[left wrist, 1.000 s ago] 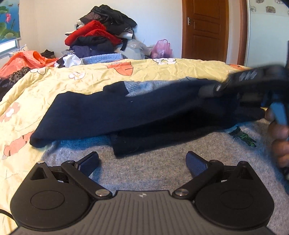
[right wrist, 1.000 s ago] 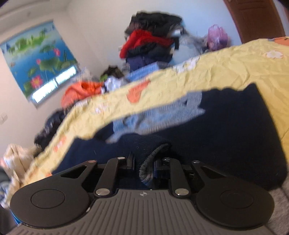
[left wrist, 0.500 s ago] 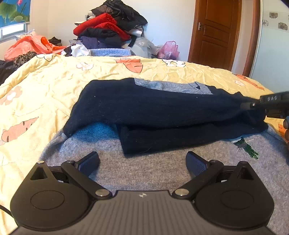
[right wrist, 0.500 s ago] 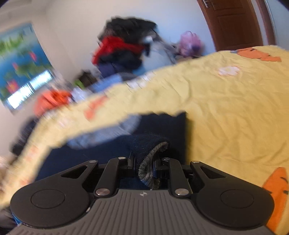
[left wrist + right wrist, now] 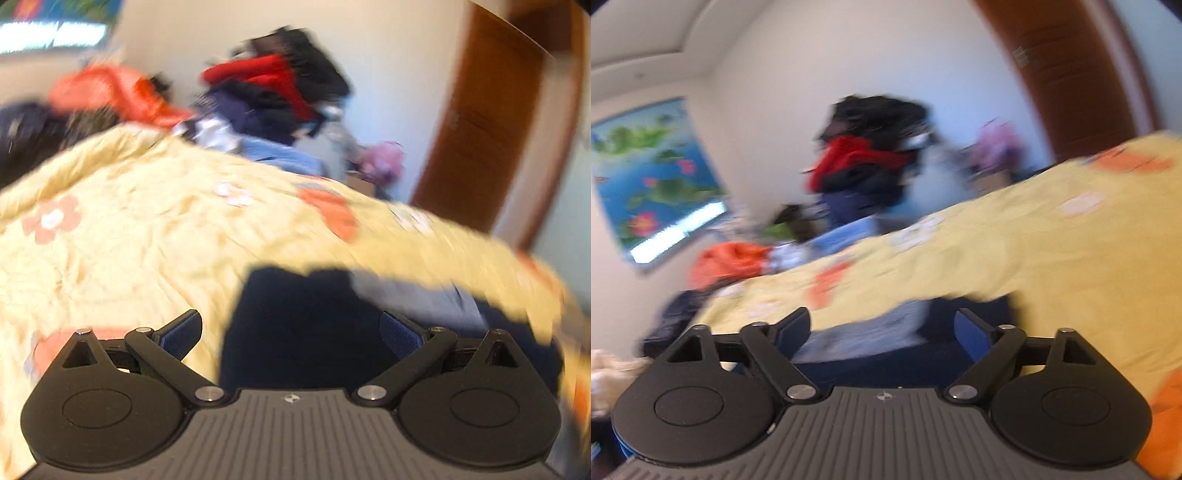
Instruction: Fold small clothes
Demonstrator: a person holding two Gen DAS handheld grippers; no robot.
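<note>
Yellow bedspread [image 5: 1052, 266]; sweater [image 5: 886, 363] beyond spread jaws

- Left wrist view: low over the bed [image 5: 122, 258], facing the clothes pile [image 5: 280, 92].
- Right wrist view: low, tilted, facing the same pile [image 5: 875, 147].
- Both share the door [image 5: 491, 129].

The sweater [image 5: 295, 325] on the bed is dark navy with a light grey-blue patch towards the bed's far edge. The bedspread [image 5: 129, 251] is pale yellow, printed with orange carrots and white-and-pink flowers. Past the far edge of the bed, a pile of clothes [image 5: 871, 158] shows black on top, bright red below it, then navy and pale blue. An orange garment [image 5: 727, 262] lies by the far left corner. The door [image 5: 1082, 74] is reddish brown. The picture on the wall [image 5: 653, 173] is blue with green leaves and pink blossoms. Each claw, left [image 5: 291, 334] and right [image 5: 882, 334], is black with blue pads.
</note>
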